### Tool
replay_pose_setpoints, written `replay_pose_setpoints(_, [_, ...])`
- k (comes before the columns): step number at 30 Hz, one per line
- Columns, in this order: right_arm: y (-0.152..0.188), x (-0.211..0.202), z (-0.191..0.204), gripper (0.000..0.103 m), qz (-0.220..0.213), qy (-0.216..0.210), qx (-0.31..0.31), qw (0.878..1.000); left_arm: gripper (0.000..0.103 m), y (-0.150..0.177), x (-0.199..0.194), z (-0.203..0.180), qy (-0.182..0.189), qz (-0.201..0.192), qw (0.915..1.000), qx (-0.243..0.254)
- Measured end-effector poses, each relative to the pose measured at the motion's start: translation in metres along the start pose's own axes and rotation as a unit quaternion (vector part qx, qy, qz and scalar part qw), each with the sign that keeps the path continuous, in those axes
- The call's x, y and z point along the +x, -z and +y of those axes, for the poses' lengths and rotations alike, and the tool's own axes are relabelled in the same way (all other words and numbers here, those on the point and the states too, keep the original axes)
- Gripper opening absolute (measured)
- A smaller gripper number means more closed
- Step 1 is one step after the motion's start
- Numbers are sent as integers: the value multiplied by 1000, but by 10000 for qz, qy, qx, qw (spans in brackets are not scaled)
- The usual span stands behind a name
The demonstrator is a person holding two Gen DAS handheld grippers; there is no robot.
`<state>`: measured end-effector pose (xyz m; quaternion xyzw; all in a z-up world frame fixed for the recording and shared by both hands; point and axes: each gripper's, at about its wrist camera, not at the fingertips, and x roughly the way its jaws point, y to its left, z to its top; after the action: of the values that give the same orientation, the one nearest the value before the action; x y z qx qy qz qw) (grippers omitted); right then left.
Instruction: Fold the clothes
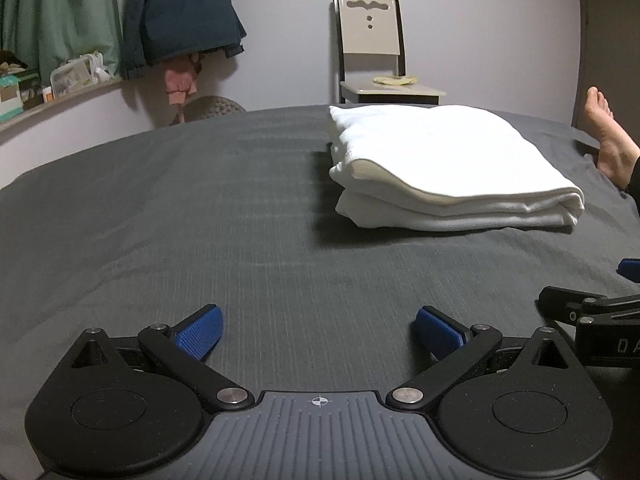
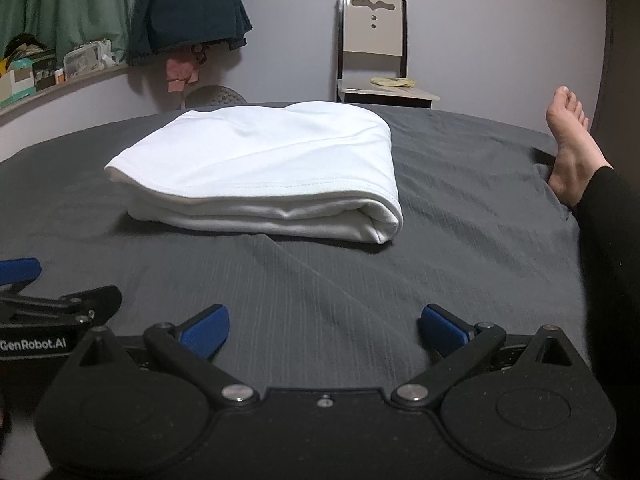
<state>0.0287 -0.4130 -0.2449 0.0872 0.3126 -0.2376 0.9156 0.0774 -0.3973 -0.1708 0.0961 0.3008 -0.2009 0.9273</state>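
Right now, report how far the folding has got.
Done: the white garment lies folded in a neat layered stack on the grey bed. In hand: nothing. The left gripper and the right gripper are both open and empty, held apart from the stack. Left: no other unfolded clothes show on the bed, so the fold looks finished.

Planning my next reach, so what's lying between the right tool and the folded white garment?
Only bare grey bedsheet lies between the open right tool and the garment, as the right wrist view shows.
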Motion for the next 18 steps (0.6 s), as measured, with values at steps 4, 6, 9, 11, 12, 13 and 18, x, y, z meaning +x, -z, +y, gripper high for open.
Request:
replay_pose_setpoints(4, [0, 0, 1, 103, 4, 33, 35, 10000, 103, 0, 1, -1, 1, -5, 10000, -9])
replay_pose_setpoints(6, [0, 1, 1, 103, 1, 44, 54, 10000, 103, 0, 2, -1, 6, -7, 10000, -15])
replay_pose_setpoints(9, [-1, 2, 2, 103, 0, 56, 77, 10000, 103, -1, 3, -2, 4, -11, 10000, -15])
replay_pose_setpoints(11, [-1, 3, 2, 103, -2, 58, 74, 10000, 103, -1, 4, -2, 5, -10, 10000, -16])
replay_pose_setpoints(12, [-1, 3, 2, 103, -3, 56, 77, 10000, 103, -1, 4, -3, 5, -11, 10000, -18])
replay_pose_setpoints(13, [-1, 3, 2, 103, -4, 55, 79, 10000, 103, -1, 4, -3, 5, -10, 10000, -19])
replay_pose_setpoints(18, [-1, 5, 1, 103, -7, 52, 83, 10000, 103, -1, 5, -3, 15, -7, 10000, -31])
